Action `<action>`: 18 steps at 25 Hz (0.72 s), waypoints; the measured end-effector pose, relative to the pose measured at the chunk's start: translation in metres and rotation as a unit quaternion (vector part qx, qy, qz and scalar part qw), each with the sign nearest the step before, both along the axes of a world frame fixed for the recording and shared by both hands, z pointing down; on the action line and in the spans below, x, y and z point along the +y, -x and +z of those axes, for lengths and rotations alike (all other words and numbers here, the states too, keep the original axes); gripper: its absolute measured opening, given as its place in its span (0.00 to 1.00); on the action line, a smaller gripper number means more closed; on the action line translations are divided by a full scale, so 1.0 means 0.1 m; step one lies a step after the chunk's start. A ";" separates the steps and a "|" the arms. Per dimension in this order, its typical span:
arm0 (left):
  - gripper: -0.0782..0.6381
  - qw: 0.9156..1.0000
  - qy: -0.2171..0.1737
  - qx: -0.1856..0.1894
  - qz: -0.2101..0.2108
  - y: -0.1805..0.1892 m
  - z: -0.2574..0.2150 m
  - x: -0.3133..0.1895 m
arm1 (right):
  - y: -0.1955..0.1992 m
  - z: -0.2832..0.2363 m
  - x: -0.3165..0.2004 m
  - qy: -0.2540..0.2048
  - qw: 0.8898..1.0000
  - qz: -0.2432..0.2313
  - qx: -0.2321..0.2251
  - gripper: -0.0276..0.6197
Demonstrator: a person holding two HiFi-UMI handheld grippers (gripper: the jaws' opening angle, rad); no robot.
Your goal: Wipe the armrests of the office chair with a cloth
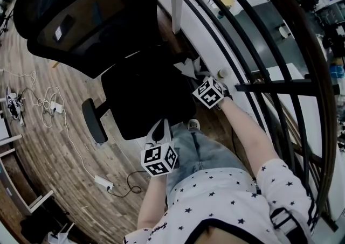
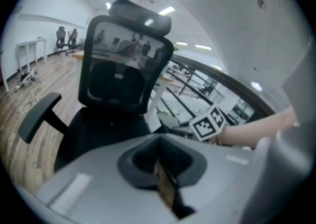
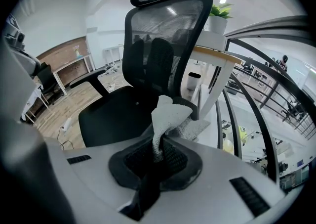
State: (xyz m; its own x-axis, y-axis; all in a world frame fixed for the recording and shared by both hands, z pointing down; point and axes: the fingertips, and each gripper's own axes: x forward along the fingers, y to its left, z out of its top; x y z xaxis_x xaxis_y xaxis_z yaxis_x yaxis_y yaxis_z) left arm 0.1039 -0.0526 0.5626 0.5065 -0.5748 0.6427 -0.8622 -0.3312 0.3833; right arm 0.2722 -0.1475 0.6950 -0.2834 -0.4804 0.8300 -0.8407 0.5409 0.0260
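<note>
The right gripper (image 3: 157, 155) squeezes the white cloth (image 3: 168, 114), which sits by the side of the black office chair (image 3: 116, 114) near the railing (image 1: 269, 86), and the left gripper (image 2: 165, 173) is closed on nothing

**No legible writing in view**

No word, number or brand can be read. The cubes on the left tool (image 1: 160, 130) and right tool (image 1: 197, 77) bear only black-and-white square marker patterns, no letters. A small line of script near the hem of the person's star-print shirt (image 1: 215, 205) is too small to read.
</note>
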 end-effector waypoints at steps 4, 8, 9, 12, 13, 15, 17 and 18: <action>0.12 1.000 -0.002 0.001 0.002 -0.01 -0.03 0.03 | 0.00 -0.01 0.09 0.002 1.000 0.000 0.001 0.09; 0.12 1.000 -0.005 0.001 0.001 -0.01 -0.05 0.07 | 0.01 0.00 0.18 0.004 1.000 0.000 0.001 0.09; 0.12 1.000 -0.005 0.002 0.001 -0.01 -0.05 0.09 | 0.01 0.00 0.20 0.005 1.000 0.000 0.001 0.09; 0.12 1.000 -0.007 0.002 0.002 -0.01 -0.05 0.12 | 0.00 0.01 0.27 0.007 1.000 0.000 0.002 0.09; 0.12 1.000 -0.007 0.002 0.001 -0.01 -0.06 0.14 | 0.01 0.01 0.29 0.007 1.000 0.000 0.002 0.09; 0.12 1.000 -0.009 0.001 0.000 0.01 -0.08 0.16 | 0.01 0.00 0.33 0.008 1.000 0.000 0.002 0.09; 0.12 1.000 -0.010 0.002 -0.001 0.02 -0.10 0.18 | 0.02 -0.01 0.37 0.009 1.000 0.000 0.002 0.09; 0.12 1.000 -0.010 0.002 -0.002 0.03 -0.11 0.19 | 0.02 -0.01 0.40 0.009 1.000 0.001 0.002 0.09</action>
